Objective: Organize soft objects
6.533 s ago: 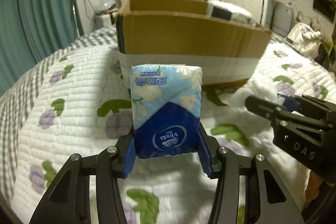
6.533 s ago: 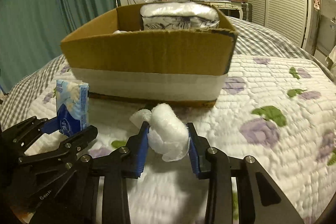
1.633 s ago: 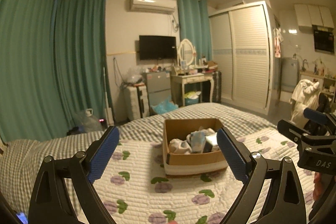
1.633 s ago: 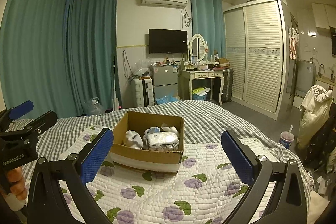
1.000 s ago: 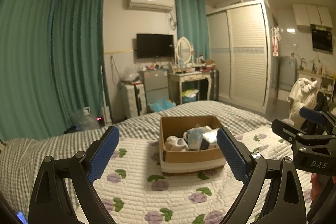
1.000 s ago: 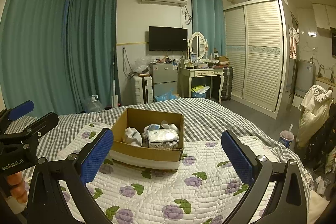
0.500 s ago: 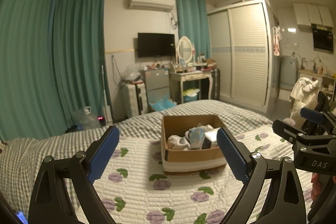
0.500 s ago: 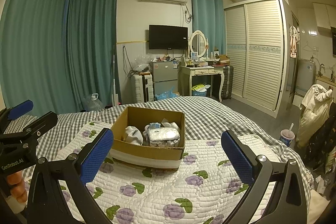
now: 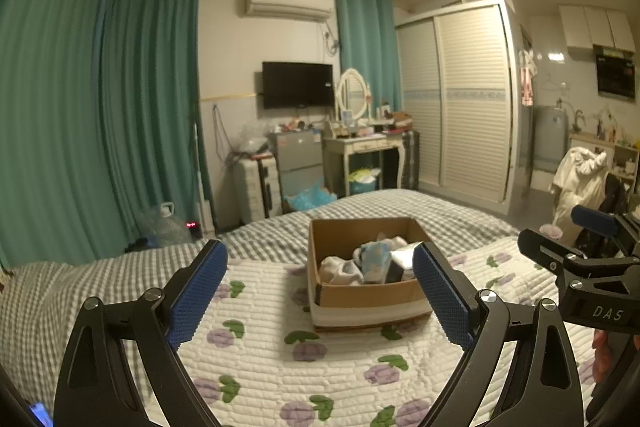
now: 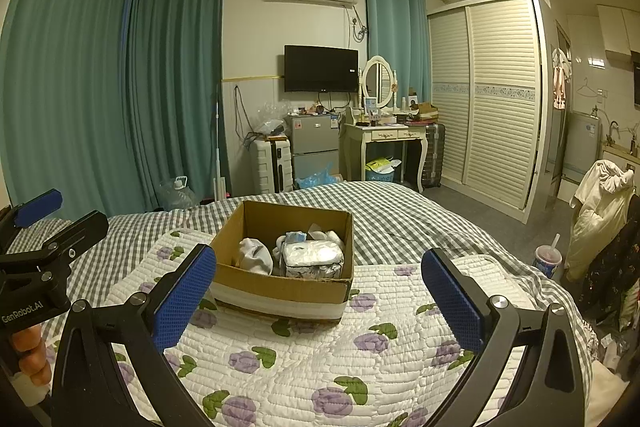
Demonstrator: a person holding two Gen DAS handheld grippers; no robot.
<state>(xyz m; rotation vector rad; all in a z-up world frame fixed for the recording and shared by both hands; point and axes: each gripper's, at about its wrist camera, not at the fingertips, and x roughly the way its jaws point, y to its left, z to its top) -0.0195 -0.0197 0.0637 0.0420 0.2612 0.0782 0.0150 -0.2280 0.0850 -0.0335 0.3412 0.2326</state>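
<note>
Both tongs, left gripper [image 9: 320, 291] and right gripper [image 10: 319, 295], hang spread wide and hold nothing above the quilt's near edge, well back from the cardboard box [image 10: 280, 285] at mid-quilt that holds the tissue pack [image 9: 376, 261], wipes packet [image 10: 312, 259] and white socks [image 10: 256, 255]. Step judged as final check: confirm nothing soft lies loose on the floral quilt [image 10: 360, 367] before stopping. Surface: quilt over a gingham bedspread [image 10: 400, 215]; room: teal curtains [image 10: 120, 87], television [image 10: 321, 68], dressing table [image 10: 384, 135], louvred wardrobe [image 10: 488, 99].
</note>
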